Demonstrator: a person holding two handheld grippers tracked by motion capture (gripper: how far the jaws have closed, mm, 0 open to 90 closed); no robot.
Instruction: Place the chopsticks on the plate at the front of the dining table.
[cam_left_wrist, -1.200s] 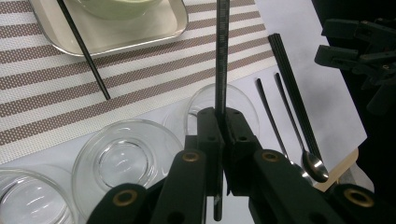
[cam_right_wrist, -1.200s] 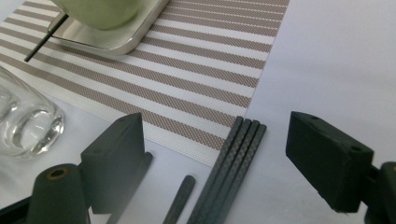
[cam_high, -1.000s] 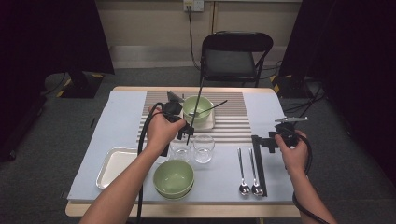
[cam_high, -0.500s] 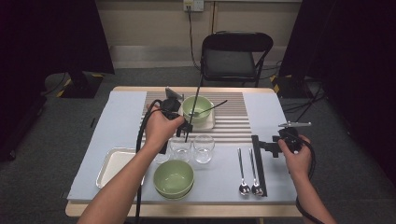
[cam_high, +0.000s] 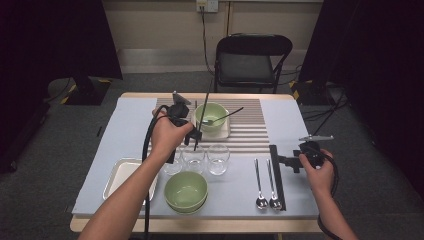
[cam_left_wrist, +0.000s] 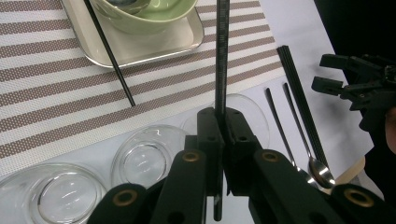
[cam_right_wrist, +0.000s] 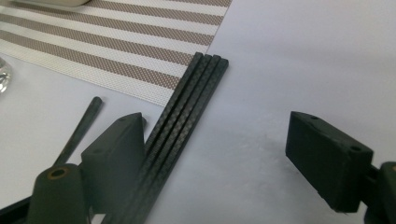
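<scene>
Chopstick (cam_left_wrist: 222, 56) upright in left gripper (cam_left_wrist: 219, 135), long axis vertical

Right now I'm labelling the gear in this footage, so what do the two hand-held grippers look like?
Both are black. The left gripper has two blocky jaws on arms with brass-coloured pivot rings, and a thick black cable trails back along the bare forearm. The right gripper has the same squared black pads with small screw holes, and a grey plate on top. No sleeves show.

High view: above near edge of counter (cam_high: 125, 125), facing forward-down. Tool views: close, low over counter. All share black sticks (cam_high: 277, 175) (cam_left_wrist: 301, 107) (cam_right_wrist: 184, 121).
</scene>
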